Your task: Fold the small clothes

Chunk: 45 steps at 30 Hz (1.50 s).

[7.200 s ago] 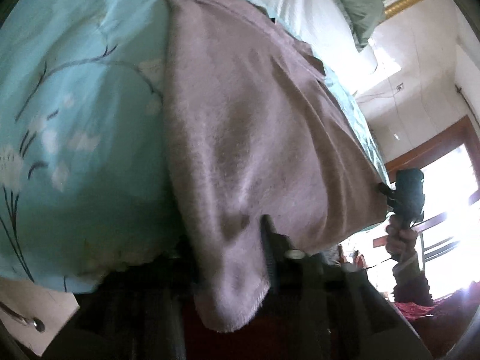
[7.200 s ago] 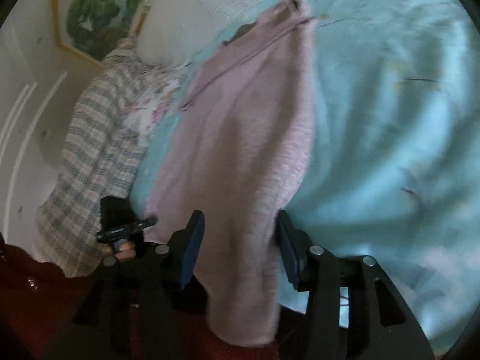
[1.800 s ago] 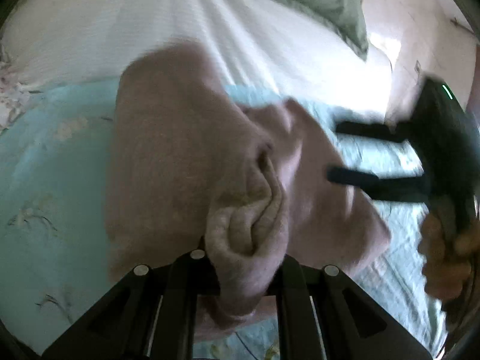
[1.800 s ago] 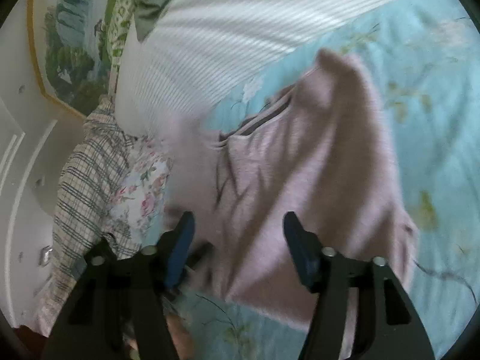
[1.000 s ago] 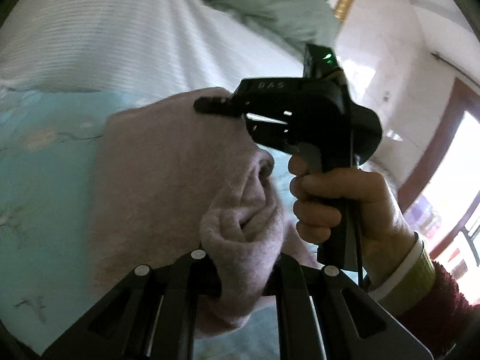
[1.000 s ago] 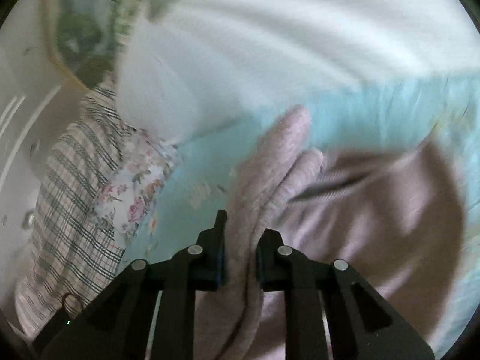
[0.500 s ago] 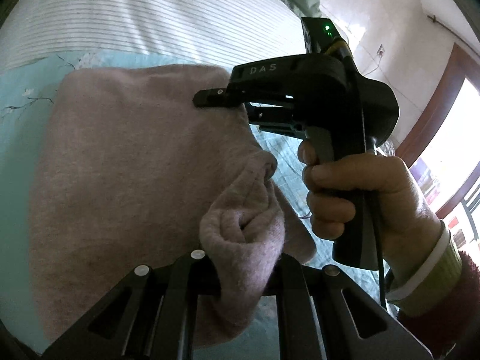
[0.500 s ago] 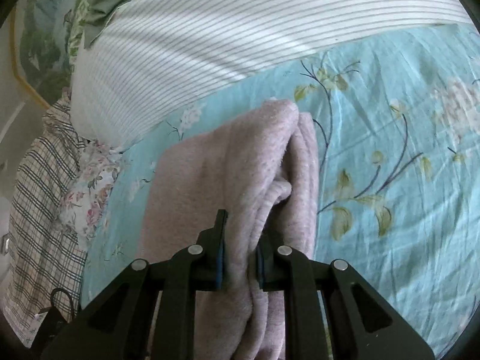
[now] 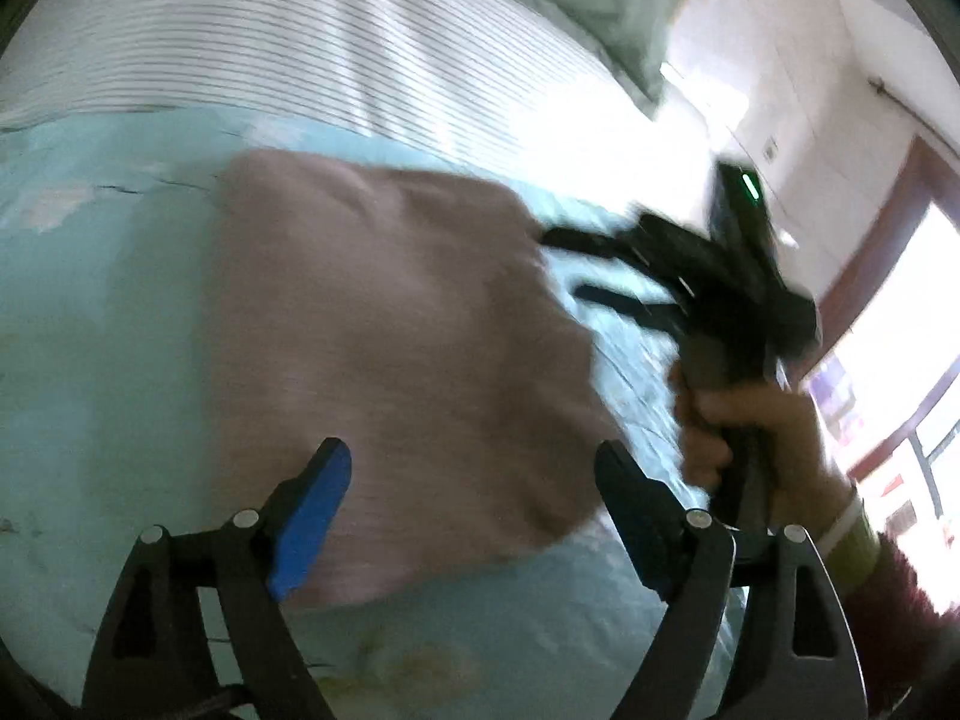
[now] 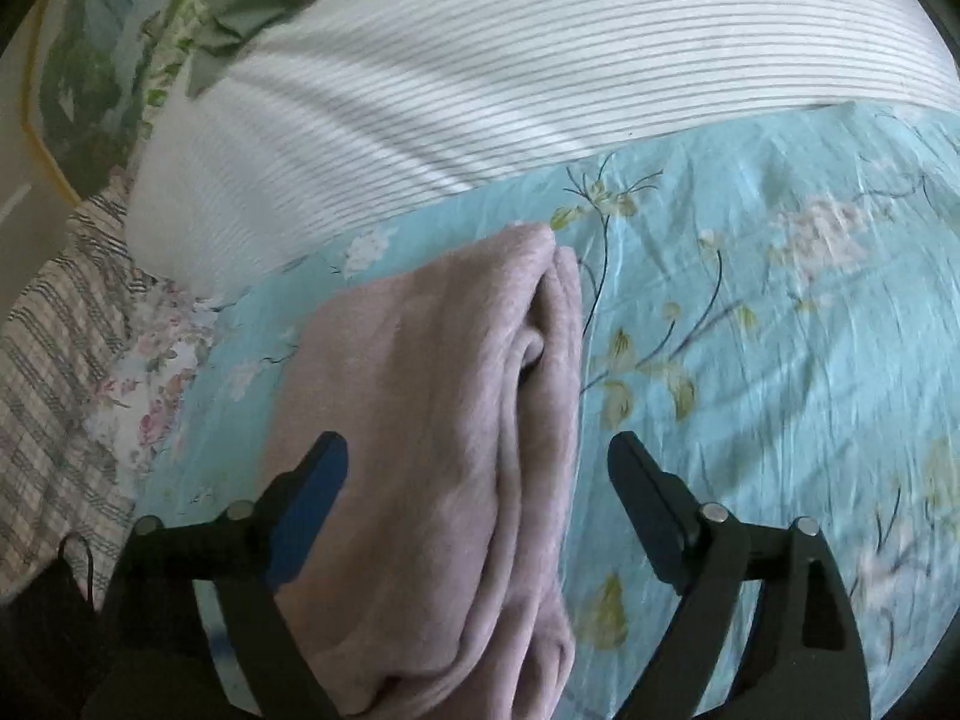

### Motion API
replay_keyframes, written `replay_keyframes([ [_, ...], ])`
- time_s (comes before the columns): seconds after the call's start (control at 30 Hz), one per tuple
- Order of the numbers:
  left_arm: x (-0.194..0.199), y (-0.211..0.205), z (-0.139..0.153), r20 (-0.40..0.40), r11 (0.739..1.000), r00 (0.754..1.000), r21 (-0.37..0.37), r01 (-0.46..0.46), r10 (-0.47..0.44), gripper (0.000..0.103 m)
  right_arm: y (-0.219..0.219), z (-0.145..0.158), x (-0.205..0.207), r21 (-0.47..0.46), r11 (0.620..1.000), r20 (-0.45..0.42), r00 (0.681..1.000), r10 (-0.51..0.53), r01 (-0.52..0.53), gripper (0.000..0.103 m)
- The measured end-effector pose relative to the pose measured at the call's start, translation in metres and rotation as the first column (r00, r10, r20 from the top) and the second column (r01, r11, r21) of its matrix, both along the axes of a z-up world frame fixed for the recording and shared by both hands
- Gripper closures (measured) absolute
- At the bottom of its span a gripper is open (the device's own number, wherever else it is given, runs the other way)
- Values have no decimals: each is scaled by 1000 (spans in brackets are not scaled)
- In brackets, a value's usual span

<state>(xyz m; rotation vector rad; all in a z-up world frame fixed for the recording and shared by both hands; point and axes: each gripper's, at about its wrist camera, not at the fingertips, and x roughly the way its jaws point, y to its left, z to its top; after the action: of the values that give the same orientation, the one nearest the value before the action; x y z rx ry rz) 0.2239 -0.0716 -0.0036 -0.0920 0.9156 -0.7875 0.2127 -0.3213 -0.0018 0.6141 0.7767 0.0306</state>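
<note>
Sweater (image 10: 432, 450) lies folded on the blue flowered bedsheet (image 10: 750, 330), released by both tongs. Left gripper (image 9: 474, 516) stands spread wide above its near edge, pinching nothing; right gripper (image 10: 480, 510) is likewise spread, straddling the stacked layers. Beyond lies a striped pillow (image 10: 510, 78). Likely risk: a fingertip snagging the loose top layer and flipping the fold open.
</note>
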Motion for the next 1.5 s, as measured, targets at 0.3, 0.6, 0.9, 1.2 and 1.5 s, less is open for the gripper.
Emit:
replay_keyframes([
  [0.3,89,46,-38,-189,992,974,-4,-124,121,18,4,-28,-3,106,993,-68,996,51,-44,14],
  [0.6,137,30,-72,-307,994,948,-42,-102,84,18,2,-41,10,138,988,-88,993,85,-72,14],
  [0.9,162,16,-84,-373,990,927,-109,-86,40,59,1,-59,18,226,971,-107,988,109,-82,62],
  [1.2,110,75,-33,-272,989,961,-117,-90,55,65,62,-24,-6,222,960,-36,982,183,-171,71],
  [1.5,37,188,14,-158,978,968,-45,-206,196,65,178,-19,-16,270,902,44,940,338,-337,71],
])
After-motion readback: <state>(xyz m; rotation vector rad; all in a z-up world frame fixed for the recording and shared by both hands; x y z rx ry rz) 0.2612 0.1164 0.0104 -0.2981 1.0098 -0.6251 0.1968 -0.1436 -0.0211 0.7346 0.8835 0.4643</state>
